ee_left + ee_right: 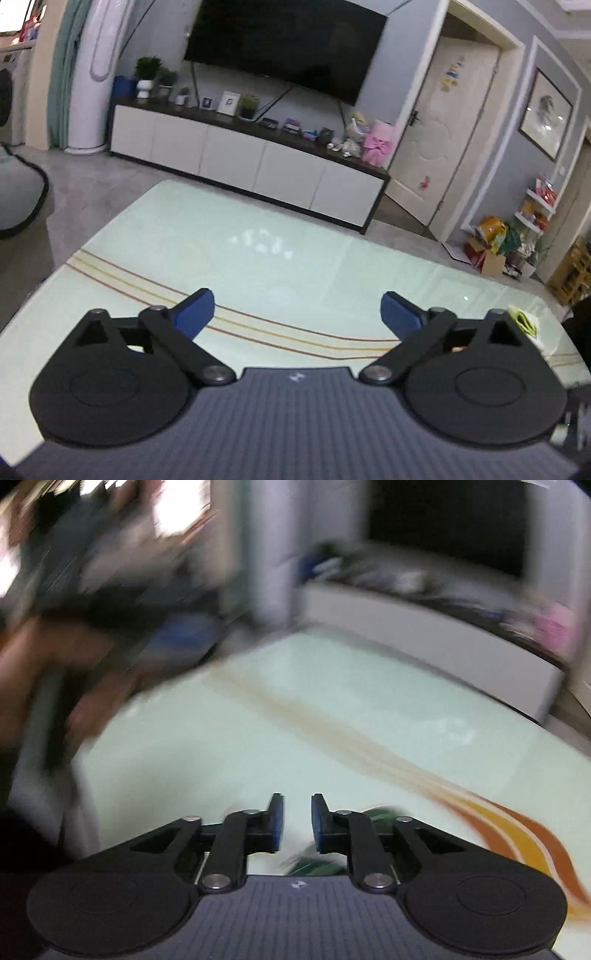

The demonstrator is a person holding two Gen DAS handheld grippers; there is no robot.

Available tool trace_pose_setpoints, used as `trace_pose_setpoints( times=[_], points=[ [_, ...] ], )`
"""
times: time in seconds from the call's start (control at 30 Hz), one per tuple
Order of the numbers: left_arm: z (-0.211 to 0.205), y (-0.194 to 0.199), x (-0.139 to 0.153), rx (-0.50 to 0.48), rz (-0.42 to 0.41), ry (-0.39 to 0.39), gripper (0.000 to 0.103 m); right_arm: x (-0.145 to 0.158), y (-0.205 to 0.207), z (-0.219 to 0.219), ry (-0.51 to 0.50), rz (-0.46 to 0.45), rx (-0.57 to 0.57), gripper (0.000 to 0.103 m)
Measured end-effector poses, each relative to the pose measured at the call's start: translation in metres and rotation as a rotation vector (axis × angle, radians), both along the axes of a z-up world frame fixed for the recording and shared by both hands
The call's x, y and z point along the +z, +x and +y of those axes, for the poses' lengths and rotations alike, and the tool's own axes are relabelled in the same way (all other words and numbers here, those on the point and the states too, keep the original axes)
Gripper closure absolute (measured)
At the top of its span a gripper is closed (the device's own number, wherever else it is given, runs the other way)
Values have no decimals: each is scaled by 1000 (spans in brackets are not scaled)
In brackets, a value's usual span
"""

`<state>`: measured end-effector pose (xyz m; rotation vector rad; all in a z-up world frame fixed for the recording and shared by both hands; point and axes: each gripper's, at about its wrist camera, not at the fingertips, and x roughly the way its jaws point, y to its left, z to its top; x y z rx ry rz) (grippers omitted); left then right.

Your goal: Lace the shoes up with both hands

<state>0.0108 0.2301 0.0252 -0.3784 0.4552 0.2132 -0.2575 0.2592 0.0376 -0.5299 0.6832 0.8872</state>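
Green, blurred shoe (314, 864) lies on the desk (258, 731) just under and behind the right gripper (297, 821), whose jaws stand narrowly apart, grasping nothing. Left gripper (297, 314) jaws spread wide over bare desk

Left gripper (297, 314): black linkage arms, silver pivot screws, blue finger pads (195, 314), ribbed grey body; right gripper (297, 821) built alike.
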Motion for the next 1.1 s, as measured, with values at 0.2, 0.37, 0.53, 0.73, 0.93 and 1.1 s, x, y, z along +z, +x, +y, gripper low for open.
trace_pose_setpoints(
  times=[0.2, 0.37, 0.53, 0.73, 0.93, 1.1],
  points=[
    [17, -1, -2, 15, -7, -93, 0, -32, -14, 61, -344, -113, 162, 81],
    [19, -10, 4, 8, -43, -135, 0, -65, -1, 89, -571, -68, 280, 81],
    [26, -12, 4, 18, -57, -161, 0, -85, 24, 95, -647, 8, 284, 81],
    [26, -13, 3, 24, -60, -174, 0, -83, 35, 76, -538, 38, 167, 101],
    [19, -7, 1, 20, -47, -161, 0, -3, 52, -36, 74, 39, -303, 101],
    [4, 4, -5, 1, -15, -135, 0, 46, 40, -172, 519, -56, -665, 101]
  ],
)
